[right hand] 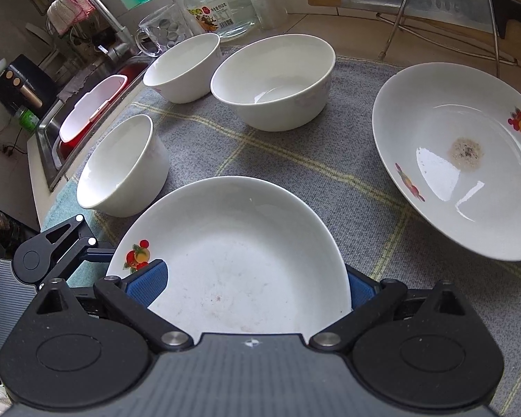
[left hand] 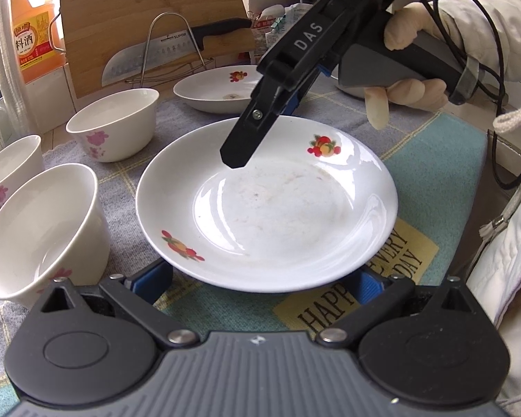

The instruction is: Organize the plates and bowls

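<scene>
A white plate [left hand: 267, 205] with fruit prints lies on the cloth in front of me; the same plate [right hand: 239, 257] fills the right wrist view. My left gripper [left hand: 262, 281] is open, and the plate's near rim covers both of its fingertips. My right gripper [right hand: 251, 288] is open astride the far rim, one blue pad [right hand: 146, 285] over the plate and the other behind it. A second plate [right hand: 462, 160] with a brown stain sits further back. Three white bowls [right hand: 274, 83] [right hand: 125, 166] [right hand: 184, 66] stand on the left.
A cleaver [left hand: 149, 59] rests on a wire rack against a wooden board [left hand: 149, 3]. A yellow bottle [left hand: 34, 34] and a glass jar [right hand: 222, 3] stand at the back. A sink [right hand: 83, 111] lies past the cloth's left edge. A gloved hand [left hand: 413, 87] holds the right gripper.
</scene>
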Action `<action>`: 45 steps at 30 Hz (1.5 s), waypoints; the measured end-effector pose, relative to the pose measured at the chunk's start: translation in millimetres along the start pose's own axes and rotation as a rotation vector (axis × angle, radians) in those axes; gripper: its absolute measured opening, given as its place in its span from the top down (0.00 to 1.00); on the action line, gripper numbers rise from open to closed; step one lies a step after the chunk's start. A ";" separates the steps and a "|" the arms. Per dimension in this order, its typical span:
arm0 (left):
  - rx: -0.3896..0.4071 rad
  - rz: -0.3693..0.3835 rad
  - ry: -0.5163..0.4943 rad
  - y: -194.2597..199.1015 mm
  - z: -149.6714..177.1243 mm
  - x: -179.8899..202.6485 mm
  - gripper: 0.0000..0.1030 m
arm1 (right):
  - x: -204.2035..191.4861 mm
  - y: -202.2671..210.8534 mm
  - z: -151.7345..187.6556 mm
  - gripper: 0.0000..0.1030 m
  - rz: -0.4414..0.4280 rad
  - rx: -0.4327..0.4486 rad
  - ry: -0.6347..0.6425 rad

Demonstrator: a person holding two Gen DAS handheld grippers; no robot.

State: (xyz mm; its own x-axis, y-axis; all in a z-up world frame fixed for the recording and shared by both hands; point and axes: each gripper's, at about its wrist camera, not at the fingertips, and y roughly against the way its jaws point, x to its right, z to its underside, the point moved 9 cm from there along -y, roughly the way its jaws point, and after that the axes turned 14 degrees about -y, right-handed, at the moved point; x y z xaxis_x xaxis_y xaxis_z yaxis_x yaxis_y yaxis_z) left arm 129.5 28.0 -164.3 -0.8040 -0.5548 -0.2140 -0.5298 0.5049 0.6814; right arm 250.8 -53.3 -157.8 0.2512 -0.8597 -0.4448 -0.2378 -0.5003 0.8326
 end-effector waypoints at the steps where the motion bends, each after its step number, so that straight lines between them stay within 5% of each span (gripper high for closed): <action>1: 0.000 0.000 -0.004 0.3 0.0 -0.5 0.00 | 0.0 0.4 -1.4 0.00 -0.001 0.002 0.002; 27: 0.011 0.034 -0.040 -3.4 -4.4 -0.1 0.00 | -1.2 -1.3 4.3 0.00 -0.048 -0.128 0.055; 45: -0.007 0.069 -0.031 -5.3 -10.3 0.8 0.00 | 1.5 9.6 8.3 0.00 -0.075 -0.116 -0.003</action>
State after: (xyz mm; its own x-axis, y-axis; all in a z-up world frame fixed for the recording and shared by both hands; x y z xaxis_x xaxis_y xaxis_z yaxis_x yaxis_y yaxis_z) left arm 134.4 18.0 -160.9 -0.8464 -0.4981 -0.1882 -0.4713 0.5364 0.7001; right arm 241.1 -60.3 -153.2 0.2616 -0.8208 -0.5078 -0.1085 -0.5478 0.8296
